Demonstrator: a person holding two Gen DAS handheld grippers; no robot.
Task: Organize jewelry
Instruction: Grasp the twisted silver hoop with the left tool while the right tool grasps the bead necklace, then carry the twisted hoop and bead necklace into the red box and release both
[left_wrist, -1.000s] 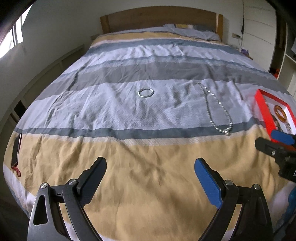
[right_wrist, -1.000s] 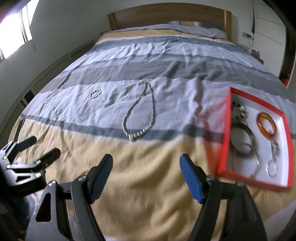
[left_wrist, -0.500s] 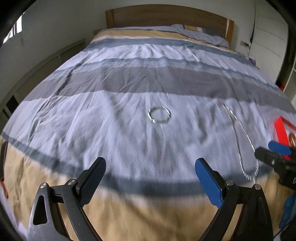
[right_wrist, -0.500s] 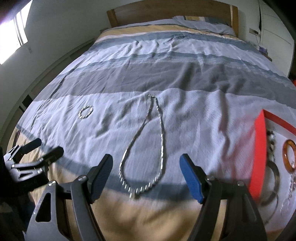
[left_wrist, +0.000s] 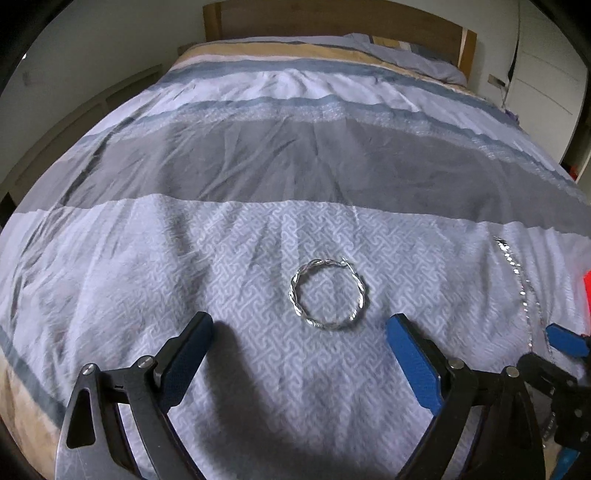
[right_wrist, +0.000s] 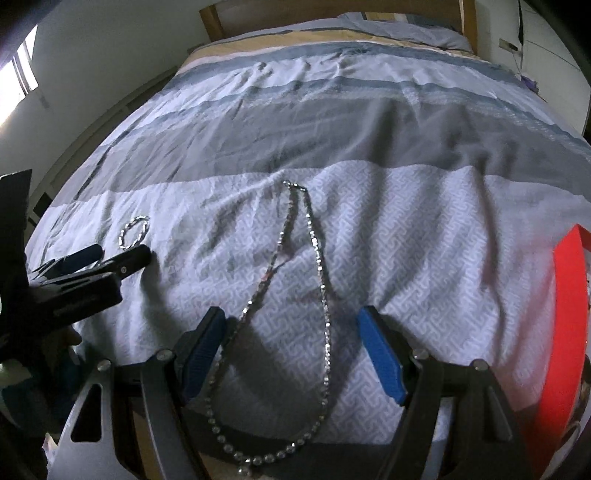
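Striped grey, white and tan duvet covers the bed; red tray at its right edge. Silver chain necklace lies under the right gripper, jaws apart around it. Twisted silver bracelet lies just ahead of the left gripper, jaws wide, just narrowing slightly, nothing between.

Left gripper tilted downward, jaws spread wide and just narrowing slightly; right gripper likewise wide, nothing gripped

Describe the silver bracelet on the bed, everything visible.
The silver bracelet is a thin ring of twisted, shiny metal-looking strands, seemingly with a small clasp at its far edge. It lies flat on the pale patterned band of the bedspread, just ahead of the left gripper, whose jaws stand open. Nothing but the cloth touches it.
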